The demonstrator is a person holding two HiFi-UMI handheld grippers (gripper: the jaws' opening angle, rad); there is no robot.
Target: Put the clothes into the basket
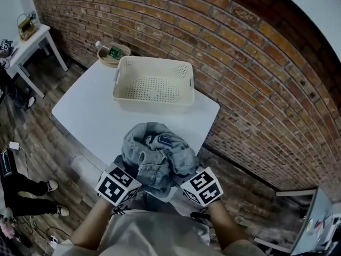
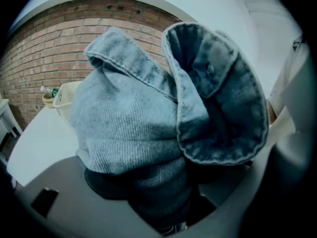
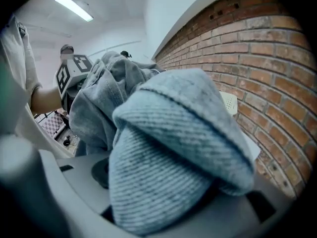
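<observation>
A brick wall (image 1: pixel 240 63) runs behind a white table (image 1: pixel 90 116) set at an angle to it. An empty cream basket (image 1: pixel 152 103) with a holed floor sits at the table's far end. The clothes, a bunched bundle of blue jeans (image 1: pixel 154 156), are held up over the table's near edge, close to the person's chest and well apart from the basket. The left gripper (image 1: pixel 118 185) pinches a thick fold at the bundle's left side. The right gripper (image 1: pixel 202 186) is clamped on another rolled fold at the right, and each gripper view shows denim packed between the jaws. Just beyond the basket's far left corner is a small bowl (image 1: pixel 109 57) with a bottle (image 1: pixel 111 50) lying in it. The main risk seems to be the grip itself: each gripper appears to hold only one fold of heavy cloth. If the hands drift apart or one fold slides out, the bundle could unroll and drop a leg onto the table or off its edge. A hanging part could also snag the basket's near wall on the way over and shove the light basket toward the bowl. If the jeans are let go too early, they may drape over the rim instead of landing inside.
</observation>
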